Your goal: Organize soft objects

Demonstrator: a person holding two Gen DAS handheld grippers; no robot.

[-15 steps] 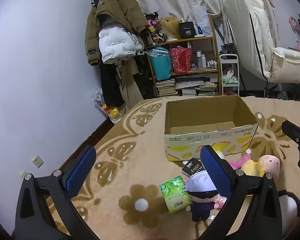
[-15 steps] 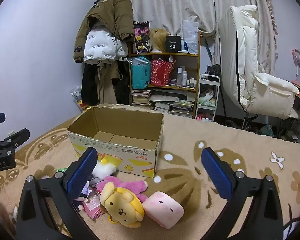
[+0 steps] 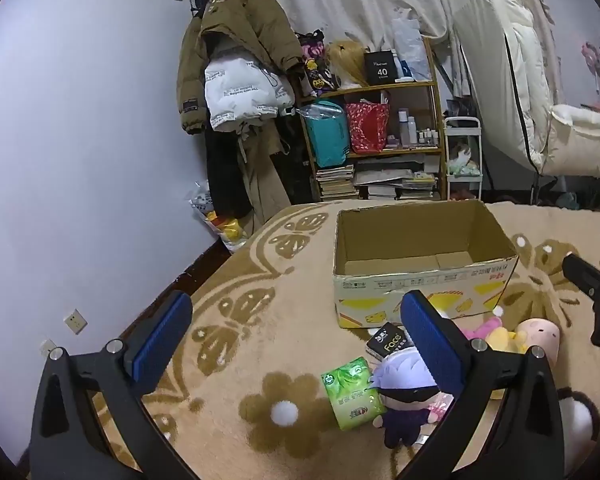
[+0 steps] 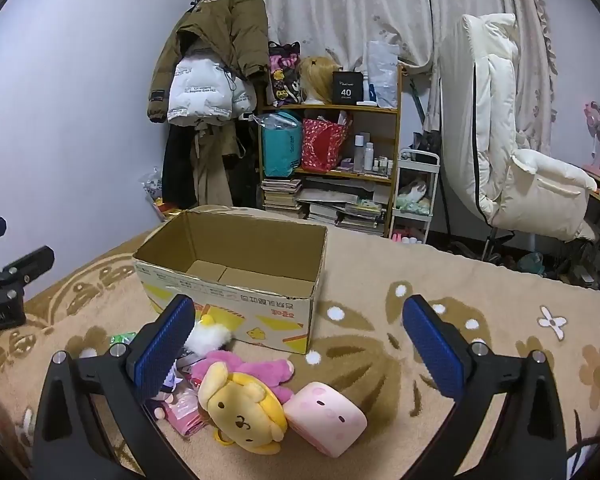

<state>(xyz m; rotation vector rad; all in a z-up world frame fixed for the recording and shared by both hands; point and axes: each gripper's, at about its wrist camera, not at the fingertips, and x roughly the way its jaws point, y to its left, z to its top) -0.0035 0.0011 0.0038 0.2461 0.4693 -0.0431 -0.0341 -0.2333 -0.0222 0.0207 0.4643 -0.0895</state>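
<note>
Both grippers, left gripper (image 3: 296, 344) and right gripper (image 4: 300, 352), hang spread and empty, so I judge nothing is boxed yet; next I close on the yellow plush (image 4: 244, 412) at lower centre for the cardboard box (image 4: 236, 304).

Dim, cool indoor light; sharp frames, fisheye-bent edges.

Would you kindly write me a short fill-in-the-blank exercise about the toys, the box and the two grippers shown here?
1. The cardboard box on the blanket holds ____ toys so far.
2. The yellow plush lies between the purple-clad doll and the ____ cube-shaped plush.
3. The green tissue pack lies touching the white-haired doll, on its ____ side in the left wrist view.
4. The left gripper and right gripper both have their jaws ____.

Missing words: no; pink; left; open
</note>
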